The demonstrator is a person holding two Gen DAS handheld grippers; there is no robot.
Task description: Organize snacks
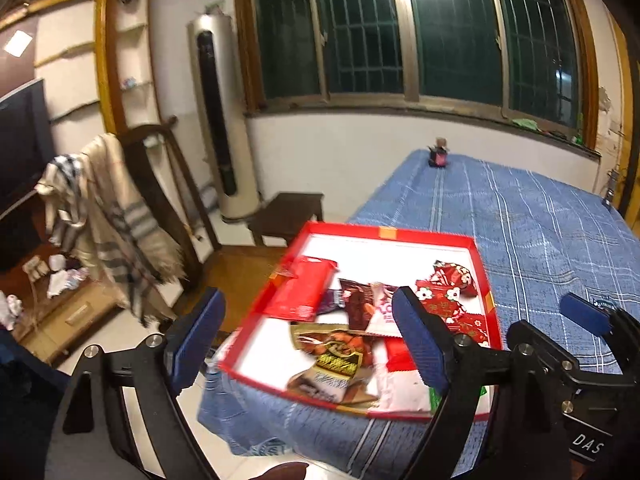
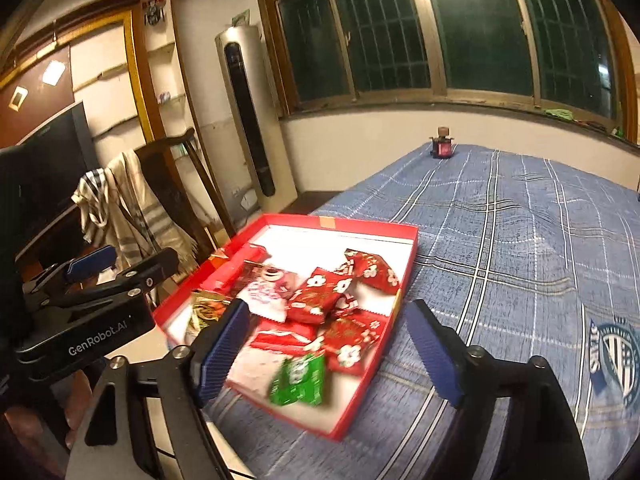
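Note:
A shallow red box [image 1: 384, 234] with a white floor lies at the near left corner of the blue plaid tablecloth [image 1: 540, 232]. Inside it are several snack packets: a long red packet [image 1: 304, 290], a brown and gold packet [image 1: 336, 356], red flowered packets [image 2: 320, 296] and a green packet [image 2: 298, 380]. My left gripper [image 1: 308, 336] hovers open over the box's near left part, nothing between its pads. My right gripper [image 2: 328, 348] hovers open above the box's near right edge [image 2: 396, 308], also with nothing in it. Each gripper shows at the edge of the other's view.
A small dark bottle [image 2: 441, 144] stands at the table's far edge. Left of the table are a dark chair draped with a plaid scarf [image 1: 104, 216], a low dark stool [image 1: 288, 216] and a tall standing air conditioner [image 1: 220, 120]. The box slightly overhangs the table's left corner.

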